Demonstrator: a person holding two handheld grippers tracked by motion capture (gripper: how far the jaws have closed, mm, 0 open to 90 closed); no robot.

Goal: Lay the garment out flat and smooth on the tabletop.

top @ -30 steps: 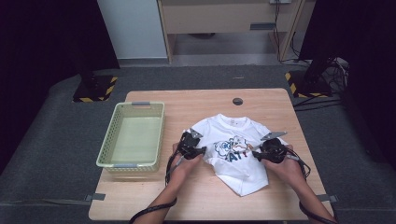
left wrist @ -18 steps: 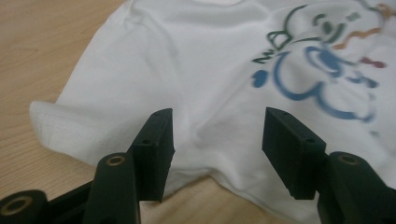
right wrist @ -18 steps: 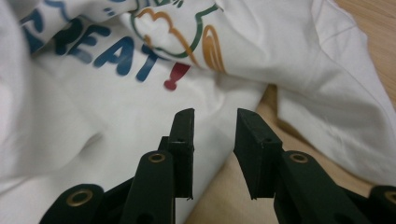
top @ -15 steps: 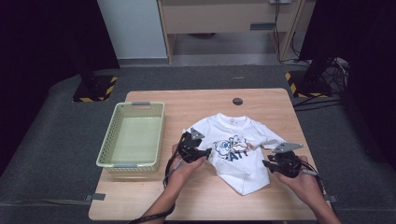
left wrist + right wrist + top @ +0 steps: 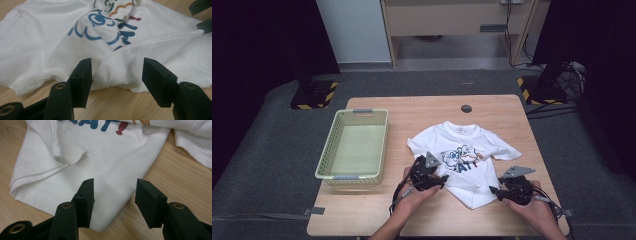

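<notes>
The white T-shirt (image 5: 464, 157) lies between the left tongs (image 5: 443, 179) and right tongs (image 5: 493, 191), both released, recently widening.

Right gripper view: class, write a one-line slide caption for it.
Open right claw poised over the bottom corner of a white printed T-shirt lying rumpled on a wooden table, nothing gripped.

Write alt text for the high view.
A white printed cotton T-shirt lies partly folded on a light wooden table, with a hand-held gripper at each side of its near end. A pale green plastic basket sits at the left.
</notes>
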